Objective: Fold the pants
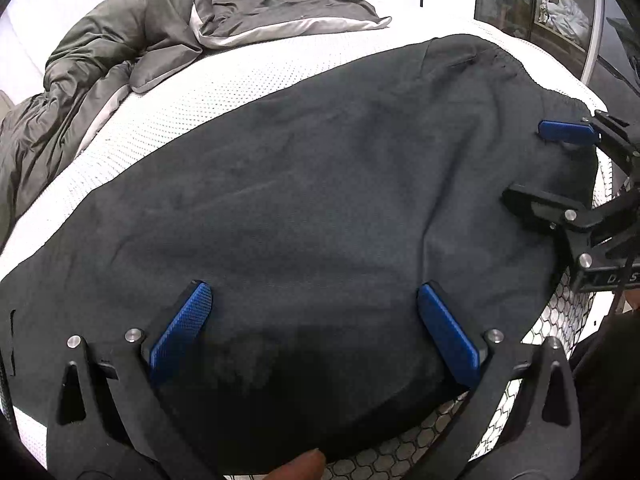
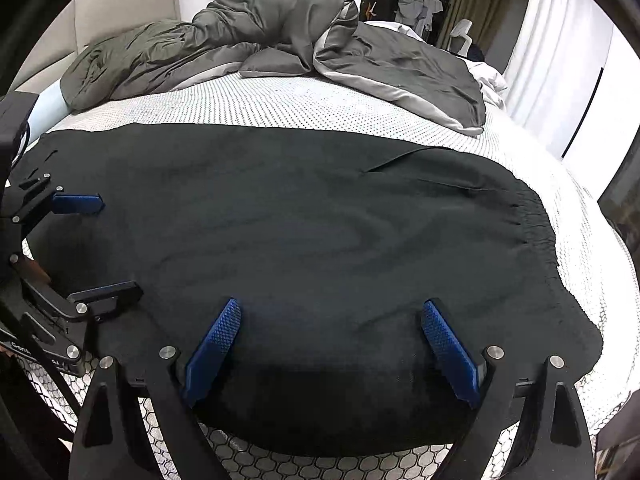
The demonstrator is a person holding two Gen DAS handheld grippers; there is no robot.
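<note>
The black pants lie spread flat across the white mattress, also in the right wrist view, with the elastic waistband at the right. My left gripper is open, its blue-padded fingers just above the near edge of the pants, holding nothing. It shows at the left of the right wrist view. My right gripper is open too, over the near edge further right, empty. It shows at the right of the left wrist view.
A crumpled grey duvet is heaped at the far side of the bed, with a grey pillow beside it. The mattress side with a honeycomb pattern runs along the near edge. White curtains hang at the right.
</note>
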